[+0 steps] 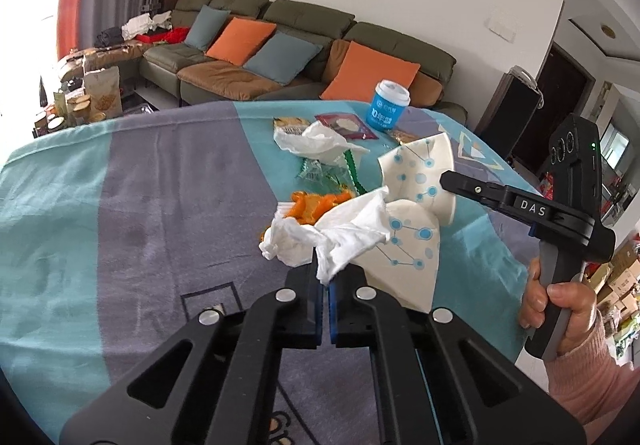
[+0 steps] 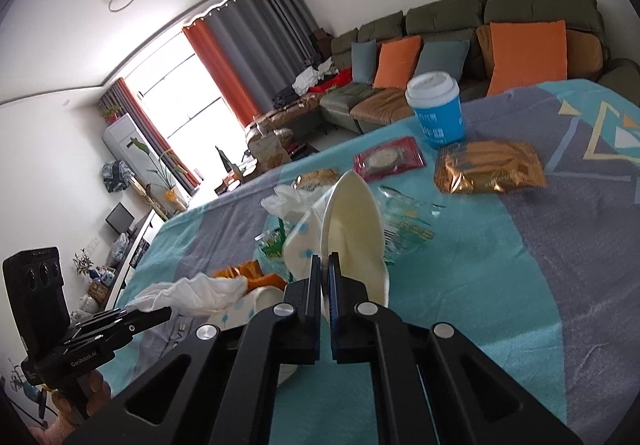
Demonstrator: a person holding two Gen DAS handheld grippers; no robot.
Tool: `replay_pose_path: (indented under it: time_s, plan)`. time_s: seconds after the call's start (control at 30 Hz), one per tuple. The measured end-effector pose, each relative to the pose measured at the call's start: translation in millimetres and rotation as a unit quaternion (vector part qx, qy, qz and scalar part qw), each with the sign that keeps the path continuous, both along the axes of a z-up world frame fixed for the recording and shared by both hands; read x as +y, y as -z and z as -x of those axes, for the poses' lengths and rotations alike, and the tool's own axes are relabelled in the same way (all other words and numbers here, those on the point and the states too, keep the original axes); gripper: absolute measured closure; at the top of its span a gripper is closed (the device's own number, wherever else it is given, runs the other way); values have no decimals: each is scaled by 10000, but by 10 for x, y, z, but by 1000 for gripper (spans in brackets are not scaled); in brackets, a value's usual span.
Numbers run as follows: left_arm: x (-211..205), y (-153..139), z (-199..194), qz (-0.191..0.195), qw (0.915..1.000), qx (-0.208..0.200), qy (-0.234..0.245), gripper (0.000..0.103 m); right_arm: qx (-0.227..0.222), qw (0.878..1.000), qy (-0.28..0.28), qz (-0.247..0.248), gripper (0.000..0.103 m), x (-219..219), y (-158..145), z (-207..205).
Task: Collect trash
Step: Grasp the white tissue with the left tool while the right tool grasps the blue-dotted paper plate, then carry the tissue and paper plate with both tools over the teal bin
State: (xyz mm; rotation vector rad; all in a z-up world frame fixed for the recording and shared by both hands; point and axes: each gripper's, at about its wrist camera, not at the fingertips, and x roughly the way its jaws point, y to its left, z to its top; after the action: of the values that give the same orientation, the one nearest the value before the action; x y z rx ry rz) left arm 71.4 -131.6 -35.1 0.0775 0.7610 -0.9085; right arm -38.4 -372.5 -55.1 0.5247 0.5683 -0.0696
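Our left gripper (image 1: pixel 325 281) is clamped on the crumpled white tissue (image 1: pixel 320 237), our right gripper (image 2: pixel 325 265) on the flattened white dotted paper cup (image 2: pixel 352 221) beside it; either thin edge could slip.

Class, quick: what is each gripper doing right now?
Left gripper: shut on the tissue.
Right gripper: shut on the paper cup.

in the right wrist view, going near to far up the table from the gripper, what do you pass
right gripper shut on the crushed paper cup → clear green-printed wrapper → red snack packet → blue cup with white lid → sofa
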Motion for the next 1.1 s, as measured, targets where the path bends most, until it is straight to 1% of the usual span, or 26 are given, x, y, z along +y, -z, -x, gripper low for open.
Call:
replay_pose_path:
  time_s: [0.27, 0.47, 0.7, 0.83, 0.93, 1.1]
  plan:
    - [287, -177, 6, 223, 9994, -157, -204, 101, -238, 9996, 2, 135, 101, 44, -181, 38]
    - [588, -328, 67, 444, 9981, -240, -354, 101, -416, 9989, -127, 165, 101, 133, -325, 47]
    - [1002, -459, 175, 626, 9956, -376, -584, 101, -648, 9963, -522, 208, 101, 396, -480, 9]
    - [1265, -491, 241, 596, 9940, -489, -777, 101, -714, 9939, -813, 195, 101, 595, -535, -48]
    - [1508, -505, 289, 601, 9923, -498, -961, 101, -731, 9913, -1087, 159, 101, 767, -547, -113]
    - [1957, -554, 394, 589, 9864, -594, -1414, 101, -714, 9856, -1532, 76, 101, 1082, -527, -258]
